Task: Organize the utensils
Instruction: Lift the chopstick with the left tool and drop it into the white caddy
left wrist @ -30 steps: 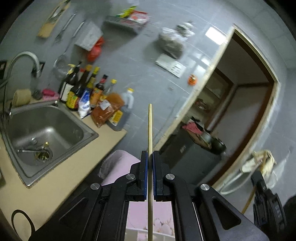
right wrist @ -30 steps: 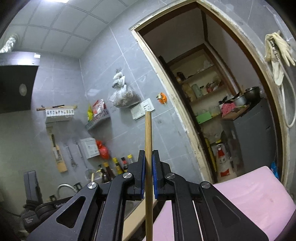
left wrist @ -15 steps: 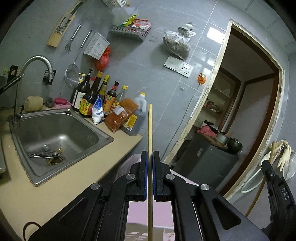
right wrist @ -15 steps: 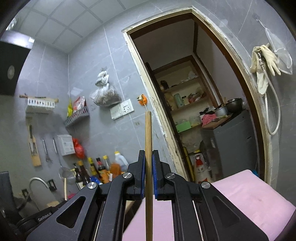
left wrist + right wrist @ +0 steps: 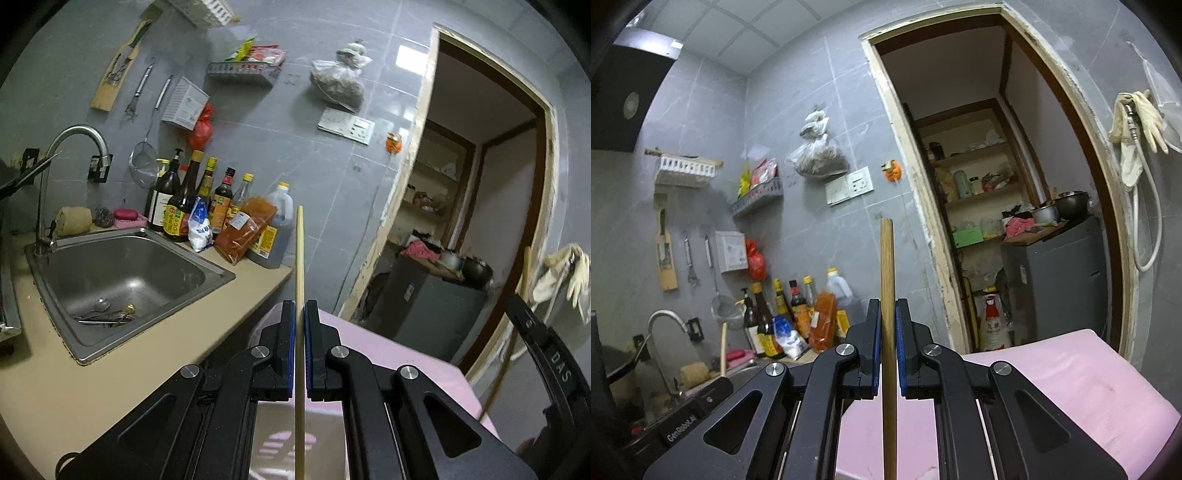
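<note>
Left gripper [image 5: 300, 325] clamped on pale chopstick [image 5: 299, 258], upright, beside steel sink [image 5: 218, 275] holding utensils [image 5: 103, 315]. Right gripper [image 5: 886, 325] clamped on darker chopstick [image 5: 887, 273], upright, above pink surface [image 5: 1071, 373].

Open air ahead of both raised grippers, each path crossed only by its own upright chopstick: a pale one [image 5: 299, 280] for the left gripper [image 5: 300, 347], a darker one [image 5: 887, 295] for the right gripper [image 5: 887, 350]. Back edge of the counter [image 5: 110, 373] blocked by a tight row of bottles [image 5: 207, 206] and a red packet [image 5: 243, 232], with the faucet [image 5: 70, 155] arching over the sink [image 5: 122, 277] at its left. Bare front counter strip beside the sink rim; pink pad [image 5: 1071, 387] low on the right.
</note>
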